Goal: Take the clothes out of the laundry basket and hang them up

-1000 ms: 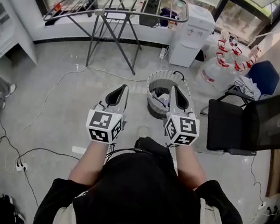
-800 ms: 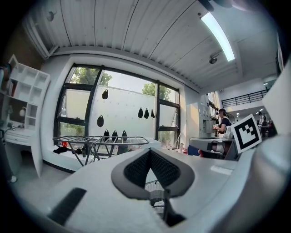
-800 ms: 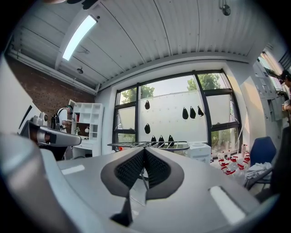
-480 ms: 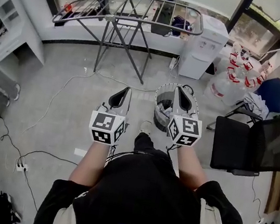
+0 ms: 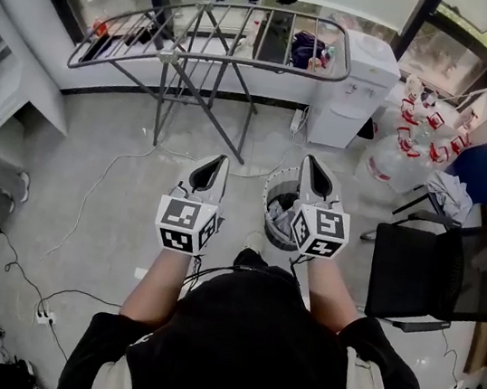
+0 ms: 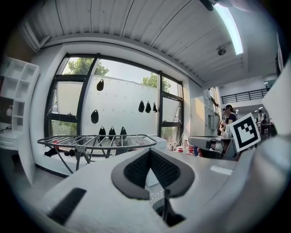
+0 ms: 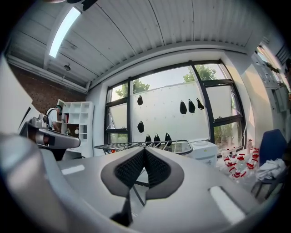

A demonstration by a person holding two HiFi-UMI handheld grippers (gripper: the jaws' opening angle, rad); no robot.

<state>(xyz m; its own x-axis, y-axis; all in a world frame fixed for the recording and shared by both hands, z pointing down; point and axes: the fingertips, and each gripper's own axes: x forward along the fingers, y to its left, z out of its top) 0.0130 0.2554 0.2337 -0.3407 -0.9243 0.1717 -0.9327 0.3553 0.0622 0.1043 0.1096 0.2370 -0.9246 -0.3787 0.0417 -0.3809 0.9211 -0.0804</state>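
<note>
The round wire laundry basket (image 5: 277,205) with clothes in it stands on the floor just ahead of me, partly hidden behind my right gripper (image 5: 312,163). My left gripper (image 5: 214,161) is held level beside it, to the left. Both point forward, shut and with nothing in them. The metal drying rack (image 5: 214,33) stands beyond them by the window, with a dark garment (image 5: 305,47) on its right end. In the left gripper view the gripper (image 6: 150,153) has its pads together below the rack (image 6: 95,140). The right gripper (image 7: 144,153) looks the same, under the rack (image 7: 136,145).
A white water dispenser (image 5: 363,75) and several water bottles (image 5: 408,137) stand right of the rack. A black chair (image 5: 438,270) and a blue chair (image 5: 475,169) are at the right. Cables (image 5: 87,201) trail over the floor at the left. A person (image 6: 228,117) stands far off.
The basket and rack have drawn closer and lower in the head view as I moved forward. Both grippers stayed side by side and shut.
</note>
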